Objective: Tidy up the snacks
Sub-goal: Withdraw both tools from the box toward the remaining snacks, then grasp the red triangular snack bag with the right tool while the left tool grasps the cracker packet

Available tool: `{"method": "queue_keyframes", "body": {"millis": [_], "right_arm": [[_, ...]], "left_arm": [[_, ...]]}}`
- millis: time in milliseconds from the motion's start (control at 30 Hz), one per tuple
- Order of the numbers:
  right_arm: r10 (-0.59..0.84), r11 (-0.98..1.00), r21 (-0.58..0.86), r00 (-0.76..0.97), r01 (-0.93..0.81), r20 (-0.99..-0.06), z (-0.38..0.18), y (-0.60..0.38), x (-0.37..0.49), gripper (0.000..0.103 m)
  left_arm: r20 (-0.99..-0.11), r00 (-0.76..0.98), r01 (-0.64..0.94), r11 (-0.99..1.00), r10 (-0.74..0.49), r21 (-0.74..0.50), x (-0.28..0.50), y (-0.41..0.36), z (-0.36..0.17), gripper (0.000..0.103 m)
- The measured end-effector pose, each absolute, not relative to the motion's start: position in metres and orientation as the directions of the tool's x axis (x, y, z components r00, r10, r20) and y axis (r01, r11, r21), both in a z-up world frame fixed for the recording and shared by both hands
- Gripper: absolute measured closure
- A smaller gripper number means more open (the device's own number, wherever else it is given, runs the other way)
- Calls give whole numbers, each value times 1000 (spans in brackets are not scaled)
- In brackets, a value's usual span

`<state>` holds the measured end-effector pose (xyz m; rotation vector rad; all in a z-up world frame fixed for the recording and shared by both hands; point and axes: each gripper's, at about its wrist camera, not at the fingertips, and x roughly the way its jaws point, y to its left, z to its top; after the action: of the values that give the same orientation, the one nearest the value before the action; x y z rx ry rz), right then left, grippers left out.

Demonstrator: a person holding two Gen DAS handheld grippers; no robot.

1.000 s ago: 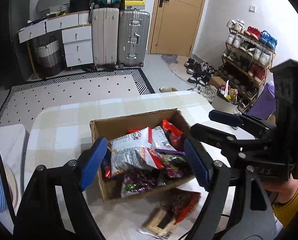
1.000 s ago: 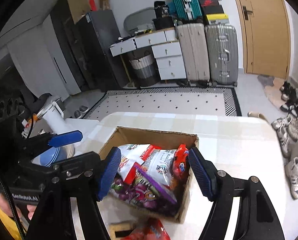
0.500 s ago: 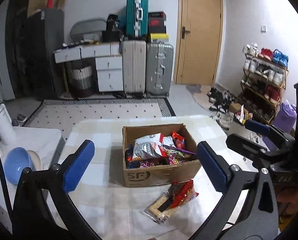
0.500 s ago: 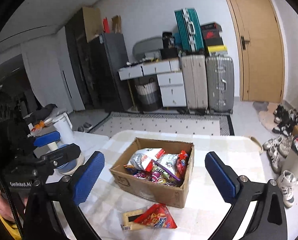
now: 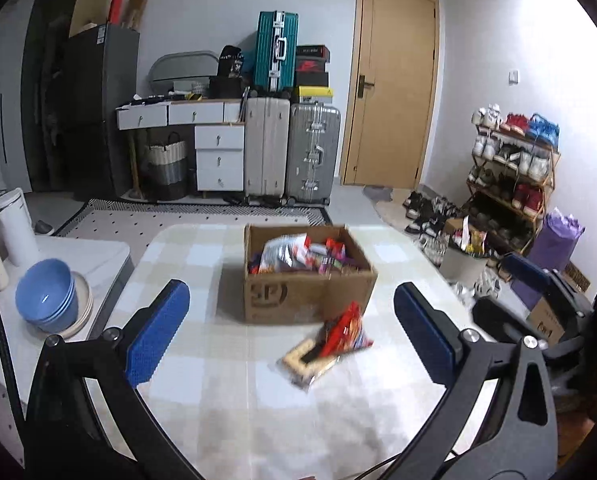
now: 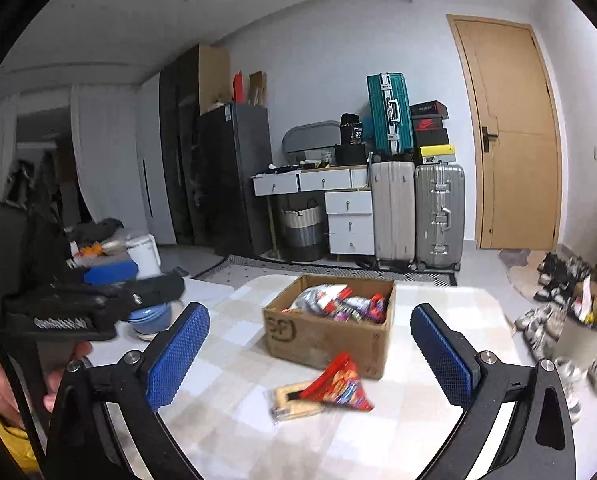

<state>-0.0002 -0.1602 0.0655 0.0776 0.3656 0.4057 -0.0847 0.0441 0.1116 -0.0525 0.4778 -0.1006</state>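
Note:
A brown cardboard box [image 5: 310, 292] [image 6: 322, 336] full of bright snack packets stands in the middle of the checked table [image 5: 234, 396] [image 6: 434, 304]. In front of it lie two loose snacks: a red packet [image 5: 346, 330] [image 6: 340, 386] resting on a clear-wrapped biscuit pack [image 5: 304, 360] [image 6: 292, 402]. My left gripper [image 5: 292, 332] is open and empty, well back from the box. Likewise my right gripper [image 6: 310, 354] is open and holds nothing. The left gripper's body [image 6: 78, 304] shows at the left of the right wrist view, held by a hand.
Stacked blue bowls [image 5: 48, 296] and white bottles sit on a side surface at the left. Behind the table are a patterned rug, suitcases [image 5: 290, 152], white drawers and a wooden door. A shoe rack [image 5: 510, 176] and shoes on the floor stand at the right.
Both grippers have pulled back from over the box and risen, and their jaws have widened. The box now looks smaller and farther; the two loose snacks lie where they were.

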Motion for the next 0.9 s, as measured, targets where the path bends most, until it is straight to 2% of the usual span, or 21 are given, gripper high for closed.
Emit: {"method": "queue_keyframes", "body": {"millis": [267, 500, 900], "right_arm": [[361, 930, 207, 870, -305, -336, 35, -165, -37, 1], [374, 920, 275, 838, -280, -397, 9, -171, -30, 1], [377, 921, 283, 800, -269, -466, -17, -166, 10, 1]], "left_arm": [[-520, 847, 60, 993, -106, -106, -113, 51, 56, 1], [-568, 816, 56, 994, -102, -99, -89, 46, 24, 1], [-637, 764, 32, 992, -101, -120, -39, 49, -14, 1]]}}
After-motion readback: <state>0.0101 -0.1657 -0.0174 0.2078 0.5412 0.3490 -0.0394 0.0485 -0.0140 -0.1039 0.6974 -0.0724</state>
